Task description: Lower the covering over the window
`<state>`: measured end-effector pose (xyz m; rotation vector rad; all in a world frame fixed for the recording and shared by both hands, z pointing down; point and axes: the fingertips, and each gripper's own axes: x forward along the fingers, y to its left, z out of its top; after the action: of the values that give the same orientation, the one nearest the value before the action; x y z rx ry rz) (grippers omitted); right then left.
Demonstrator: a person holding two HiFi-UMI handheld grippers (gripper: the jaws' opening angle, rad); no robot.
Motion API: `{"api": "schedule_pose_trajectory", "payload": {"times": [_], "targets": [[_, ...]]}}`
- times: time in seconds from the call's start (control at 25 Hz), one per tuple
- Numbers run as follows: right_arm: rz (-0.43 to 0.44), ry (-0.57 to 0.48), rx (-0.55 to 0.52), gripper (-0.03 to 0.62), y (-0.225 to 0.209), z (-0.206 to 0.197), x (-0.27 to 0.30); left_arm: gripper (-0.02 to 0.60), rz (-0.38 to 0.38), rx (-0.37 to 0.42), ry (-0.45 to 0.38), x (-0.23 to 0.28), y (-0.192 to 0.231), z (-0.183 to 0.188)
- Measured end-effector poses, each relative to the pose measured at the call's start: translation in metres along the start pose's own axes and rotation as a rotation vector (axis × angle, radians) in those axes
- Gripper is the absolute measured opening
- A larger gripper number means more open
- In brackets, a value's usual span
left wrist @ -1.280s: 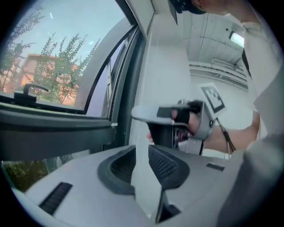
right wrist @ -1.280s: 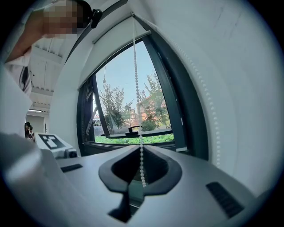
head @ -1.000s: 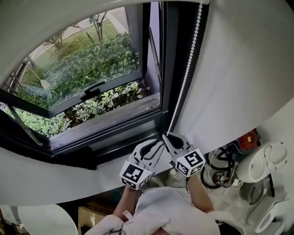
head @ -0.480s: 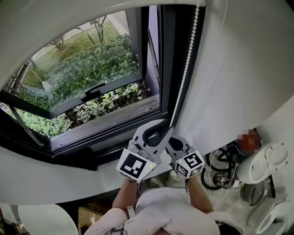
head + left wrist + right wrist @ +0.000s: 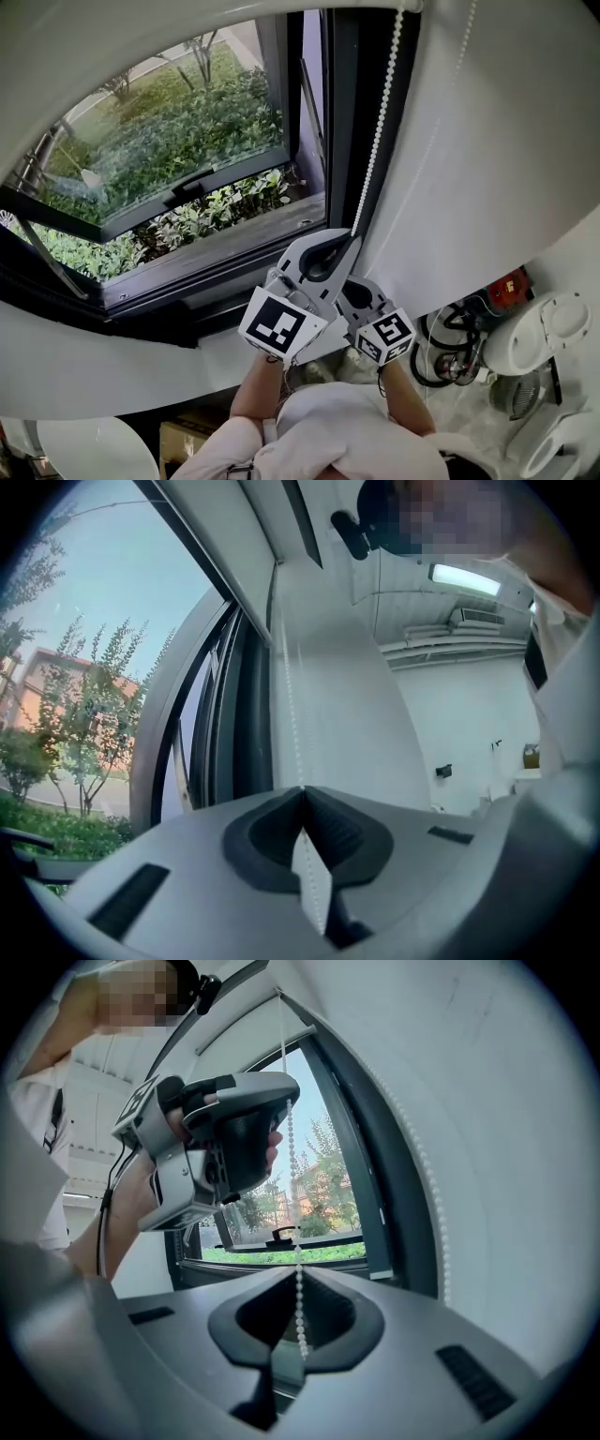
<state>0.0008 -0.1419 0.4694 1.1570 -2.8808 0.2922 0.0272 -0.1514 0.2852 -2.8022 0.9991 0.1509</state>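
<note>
**Chain (image 5: 378,131) pinched twice, blind (image 5: 234,546) up**

Nearest the head camera is a white sleeve (image 5: 347,431), with two bare forearms reaching forward from it toward the window (image 5: 187,169).

The right gripper (image 5: 298,1274) is the lower and nearer of the two. Its fingers are closed together on the chain. The beads enter at the tips and hang on down through the dark hollow behind them.

The left gripper (image 5: 302,791) sits just above and ahead of it, on the same strand. Its fingers are also closed, with the chain nipped between the tips and a short run of it showing in the gap below. From the right gripper's camera, the left gripper hangs overhead in a bare hand (image 5: 211,1147), and the beads drop past it.

From the left fingers the chain rises straight and taut along the dark frame (image 5: 347,122), just beside a white wall (image 5: 487,169). A second, fainter strand (image 5: 441,112) runs up against that wall.

The blind shows only as a white bar across the window's top. The chain hangs from its end, and the glass below is uncovered.

A sash (image 5: 202,183) is tilted open outward. Beyond it lie green shrubs (image 5: 169,141), and farther off trees (image 5: 84,714) and a reddish building (image 5: 56,682).
</note>
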Motion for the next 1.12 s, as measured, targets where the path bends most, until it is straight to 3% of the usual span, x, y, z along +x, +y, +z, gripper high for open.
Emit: {"api": "schedule_pose_trajectory", "payload": {"times": [0.72,1.12], "targets": [[-0.009,0.179,0.062,0.009,-0.010,-0.076,0.005,0.014,0.053,-0.079,0.103,-0.015,-0.001,-0.081],[-0.017,0.261,0.096,0.009,-0.016,-0.112,0.003,0.014,0.043,-0.125,0.162,-0.018,-0.012,-0.114]]}}
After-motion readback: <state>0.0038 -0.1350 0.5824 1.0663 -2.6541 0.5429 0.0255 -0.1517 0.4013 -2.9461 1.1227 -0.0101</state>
